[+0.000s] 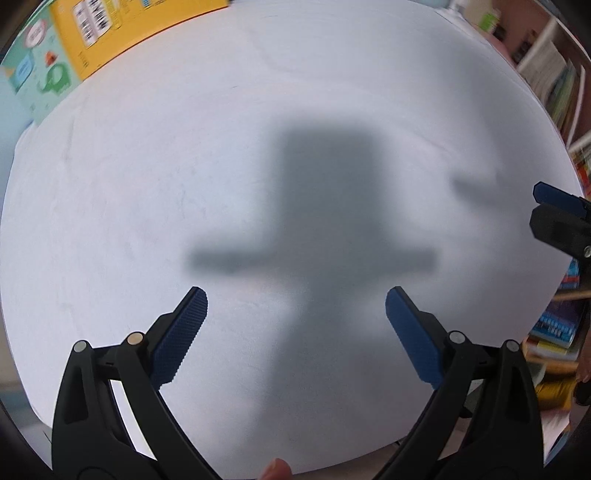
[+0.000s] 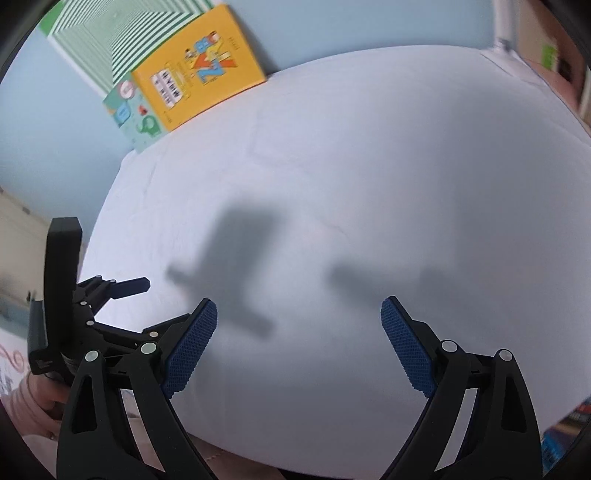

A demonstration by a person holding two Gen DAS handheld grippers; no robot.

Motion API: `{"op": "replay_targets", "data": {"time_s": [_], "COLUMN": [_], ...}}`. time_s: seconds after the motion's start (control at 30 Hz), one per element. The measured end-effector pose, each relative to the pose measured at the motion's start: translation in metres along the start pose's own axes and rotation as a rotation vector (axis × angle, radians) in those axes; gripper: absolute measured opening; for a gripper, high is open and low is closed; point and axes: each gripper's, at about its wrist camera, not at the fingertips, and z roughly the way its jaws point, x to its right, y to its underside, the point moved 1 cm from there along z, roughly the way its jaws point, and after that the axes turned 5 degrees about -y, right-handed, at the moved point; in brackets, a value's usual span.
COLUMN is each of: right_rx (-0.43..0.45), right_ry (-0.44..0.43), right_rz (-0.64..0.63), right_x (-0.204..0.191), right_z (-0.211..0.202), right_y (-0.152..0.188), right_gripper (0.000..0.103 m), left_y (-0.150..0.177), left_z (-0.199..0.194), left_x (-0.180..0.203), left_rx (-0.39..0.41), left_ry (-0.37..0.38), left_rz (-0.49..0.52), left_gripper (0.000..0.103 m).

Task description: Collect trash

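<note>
- Hovering over the white tabletop [image 1: 147, 177] are two grippers: the left gripper [image 1: 295, 299] and the right gripper [image 2: 298, 308], each with two blue ribbed pads, jaws wide and holding nothing.
- No trash shows in either view.
- Three books lie at the far left corner: a yellow book [image 2: 199, 70], a teal elephant book [image 2: 135, 114] and a green-striped book [image 2: 122, 33]; their print is too blurred to read.
- Shelved books [image 1: 554, 85] stand beyond the right edge.
</note>
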Motion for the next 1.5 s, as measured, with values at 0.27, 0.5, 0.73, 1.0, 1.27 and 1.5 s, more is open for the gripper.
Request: {"op": "replay_targets", "data": {"time_s": [0.27,0.5,0.73,1.0,1.27,1.5], "right_rx": [-0.044,-0.066,-0.073,-0.040,-0.025,-0.016], "right_ry": [-0.014,-0.035,-0.058,-0.066,-0.067,-0.067], "right_rz": [-0.105,-0.120,-0.129,-0.117,-0.095,-0.095], "right_x": [0.003,0.007,0.003,0.001,0.003,0.005], "right_z": [0.005,0.012,0.019,0.013,0.010,0.005], "right_y": [-0.020,-0.028,-0.029,-0.031,-0.029,-0.027], "right_gripper": [0.090,0.090,0.090,0.090,0.090,0.090], "left_y": [-0.001,0.002,0.029,0.031,0.031,0.022], "left_z": [-0.004,-0.004,-0.015,-0.019,-0.022,-0.020], "left_x": [0.005,0.008,0.008,0.010,0.010,0.005], "left_rx": [0.007,0.016,0.025,0.041,0.044,0.048], "left_ry": [-0.031,-0.052,-0.054,-0.058,-0.054,-0.054], "left_rz": [-0.121,-0.211,-0.265,-0.256,-0.244,-0.242], "left_gripper": [0.095,0.095,0.095,0.095,0.095,0.095]}}
